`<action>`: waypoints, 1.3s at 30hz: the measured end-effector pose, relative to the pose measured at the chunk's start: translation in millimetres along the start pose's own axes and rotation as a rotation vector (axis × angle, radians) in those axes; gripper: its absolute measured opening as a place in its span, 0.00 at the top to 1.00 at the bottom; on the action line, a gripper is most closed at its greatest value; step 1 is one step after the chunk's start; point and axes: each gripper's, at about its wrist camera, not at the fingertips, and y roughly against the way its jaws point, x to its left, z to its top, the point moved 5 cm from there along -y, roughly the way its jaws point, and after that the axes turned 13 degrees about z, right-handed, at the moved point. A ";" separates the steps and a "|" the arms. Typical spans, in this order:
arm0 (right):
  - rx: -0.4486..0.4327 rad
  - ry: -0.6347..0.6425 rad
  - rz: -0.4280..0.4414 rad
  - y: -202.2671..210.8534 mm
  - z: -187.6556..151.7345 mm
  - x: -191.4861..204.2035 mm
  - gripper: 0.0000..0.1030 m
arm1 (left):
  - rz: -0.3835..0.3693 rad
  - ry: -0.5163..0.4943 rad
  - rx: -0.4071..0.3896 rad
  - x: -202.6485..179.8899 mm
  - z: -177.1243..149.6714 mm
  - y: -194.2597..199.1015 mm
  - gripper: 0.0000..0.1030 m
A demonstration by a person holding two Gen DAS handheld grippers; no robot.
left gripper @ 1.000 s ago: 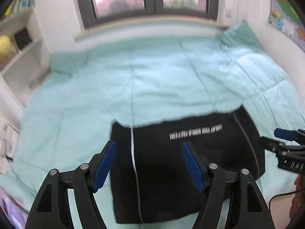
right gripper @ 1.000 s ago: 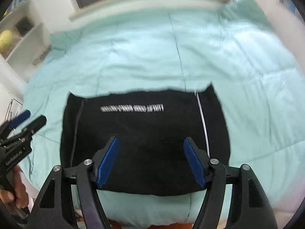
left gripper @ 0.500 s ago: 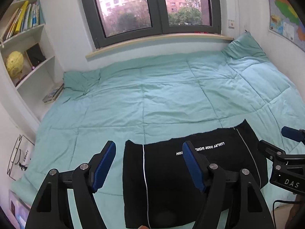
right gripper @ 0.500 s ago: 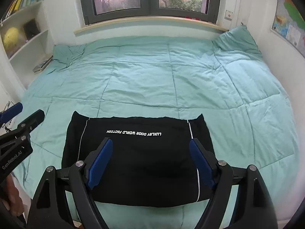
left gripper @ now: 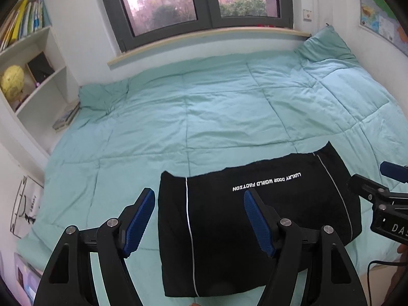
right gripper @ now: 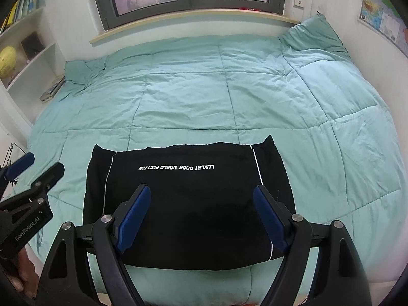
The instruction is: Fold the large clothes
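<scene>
change: since a second ago both claws are seen raised and drawn back from the garment, and the window and shelves are brought into view.
left claw (left gripper: 199, 223): held above the bed with its blue pads spread wide; nothing is gripped.
right claw (right gripper: 201, 223): held likewise, pads wide apart and empty, above the near half of the garment.
garment (right gripper: 188, 204): black, folded into a flat rectangle, laid on the near edge of the bed; white lettering and two thin white stripes are shown on top.
bed (right gripper: 229, 97): covered by a teal quilt, with a pillow (right gripper: 313, 35) at the far right corner.
</scene>
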 end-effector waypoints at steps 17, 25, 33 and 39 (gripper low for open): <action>0.032 0.017 -0.010 -11.3 -0.8 4.9 0.19 | 0.026 -0.016 -0.008 2.6 -2.3 -9.5 0.28; 0.033 0.041 -0.031 -14.7 0.4 9.0 0.18 | 0.028 -0.014 0.016 4.9 -2.2 -19.9 0.28; 0.055 0.022 -0.027 -22.1 -0.4 3.1 0.18 | 0.040 -0.001 -0.002 5.1 0.8 -19.2 0.28; 0.066 0.025 -0.026 -25.1 -3.4 0.7 0.18 | 0.045 0.083 -0.018 19.3 6.7 -19.5 0.28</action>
